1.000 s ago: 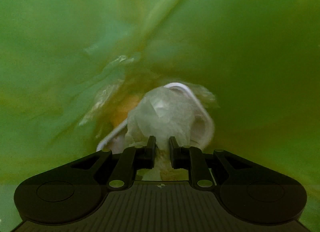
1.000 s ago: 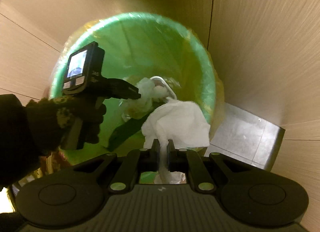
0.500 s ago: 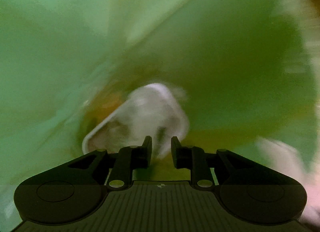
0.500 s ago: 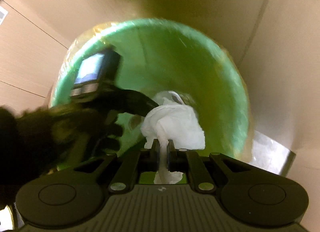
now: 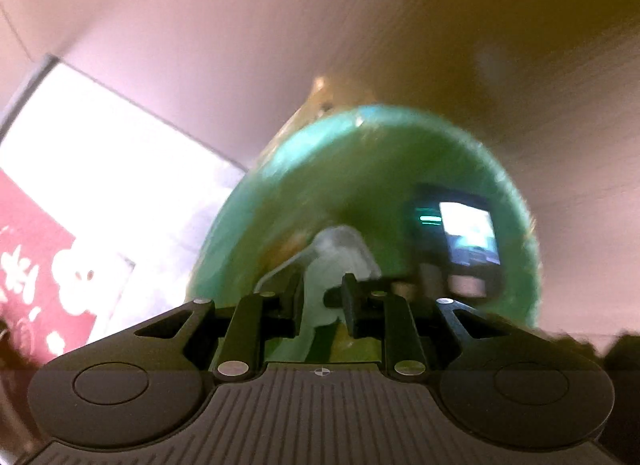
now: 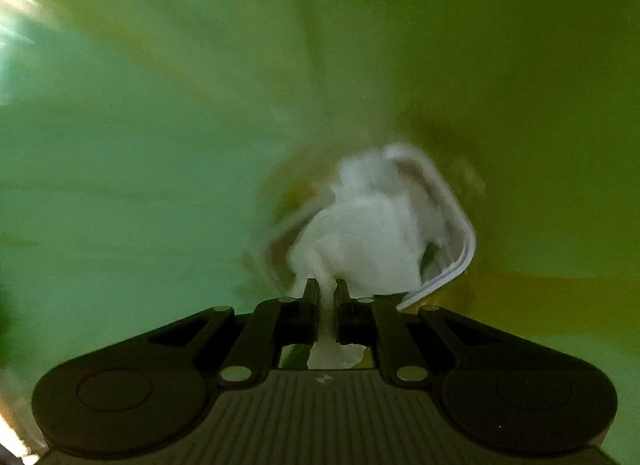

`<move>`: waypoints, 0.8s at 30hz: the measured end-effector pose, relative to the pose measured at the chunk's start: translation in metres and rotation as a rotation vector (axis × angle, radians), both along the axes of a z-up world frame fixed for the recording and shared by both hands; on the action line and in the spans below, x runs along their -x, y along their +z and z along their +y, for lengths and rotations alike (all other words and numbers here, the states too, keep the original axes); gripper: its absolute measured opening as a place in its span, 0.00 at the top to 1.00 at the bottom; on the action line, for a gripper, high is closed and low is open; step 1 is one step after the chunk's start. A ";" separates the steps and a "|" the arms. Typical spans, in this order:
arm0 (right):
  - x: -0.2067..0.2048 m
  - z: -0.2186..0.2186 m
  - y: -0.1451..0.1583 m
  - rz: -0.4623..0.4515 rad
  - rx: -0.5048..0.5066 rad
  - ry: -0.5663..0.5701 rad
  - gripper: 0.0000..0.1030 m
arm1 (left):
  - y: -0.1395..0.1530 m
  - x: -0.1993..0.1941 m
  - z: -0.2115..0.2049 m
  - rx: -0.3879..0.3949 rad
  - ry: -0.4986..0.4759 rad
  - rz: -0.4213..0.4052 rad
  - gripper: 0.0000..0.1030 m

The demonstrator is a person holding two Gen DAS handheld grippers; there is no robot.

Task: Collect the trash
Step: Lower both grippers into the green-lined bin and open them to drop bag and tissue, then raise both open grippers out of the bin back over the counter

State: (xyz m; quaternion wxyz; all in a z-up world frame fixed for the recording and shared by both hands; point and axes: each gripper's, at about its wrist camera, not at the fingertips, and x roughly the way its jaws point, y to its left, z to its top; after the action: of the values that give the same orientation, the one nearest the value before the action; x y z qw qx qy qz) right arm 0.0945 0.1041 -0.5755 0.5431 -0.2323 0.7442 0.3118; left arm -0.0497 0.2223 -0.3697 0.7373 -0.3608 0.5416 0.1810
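Two grippers are working at one green bin (image 5: pixel 360 169). The right gripper (image 6: pixel 328 293) is pointing down inside it, green liner wall (image 6: pixel 160 145) filling the view on all sides. Its jaws are sitting nearly together, clamped on a crumpled white tissue (image 6: pixel 360 241): a thin neck of paper is passing between the fingers, the bulk is bunching just ahead of the tips, and a small scrap is showing behind them, near the gripper body. Just beyond the tissue, ahead and to the right of the tips, a white rimmed container (image 6: pixel 460 233) is lying at the bin bottom; whether tissue and container are touching cannot be told through the blur.

The left gripper (image 5: pixel 322 293) is sitting above the bin mouth, looking down into it. Its jaws are standing partly apart, having just been opening. Pale trash (image 5: pixel 332 253) is showing in the gap, but it is lying deeper in the bin and nothing appears gripped. Ahead and right of the tips, the other tool's lit screen (image 5: pixel 468 233) is visible inside the rim.
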 end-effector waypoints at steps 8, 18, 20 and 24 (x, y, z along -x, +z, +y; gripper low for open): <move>-0.005 -0.005 -0.040 -0.030 0.112 0.051 0.87 | 0.017 0.010 -0.005 -0.050 -0.027 0.030 0.77; -0.014 -0.047 0.181 -0.175 -0.212 0.098 0.56 | 0.082 -0.015 -0.019 -0.098 -0.085 -0.041 0.77; -0.017 -0.062 0.223 -0.248 -0.249 0.104 0.56 | 0.096 -0.020 -0.018 -0.105 -0.086 -0.053 0.77; -0.018 -0.082 0.297 -0.423 -0.289 0.117 0.56 | 0.120 -0.027 -0.017 -0.132 -0.075 -0.073 0.77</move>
State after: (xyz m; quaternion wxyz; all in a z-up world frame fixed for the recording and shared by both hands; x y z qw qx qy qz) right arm 0.1126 0.0224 -0.2783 0.6952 -0.2549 0.5472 0.3903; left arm -0.0225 0.2052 -0.2499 0.7849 -0.2974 0.5144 0.1754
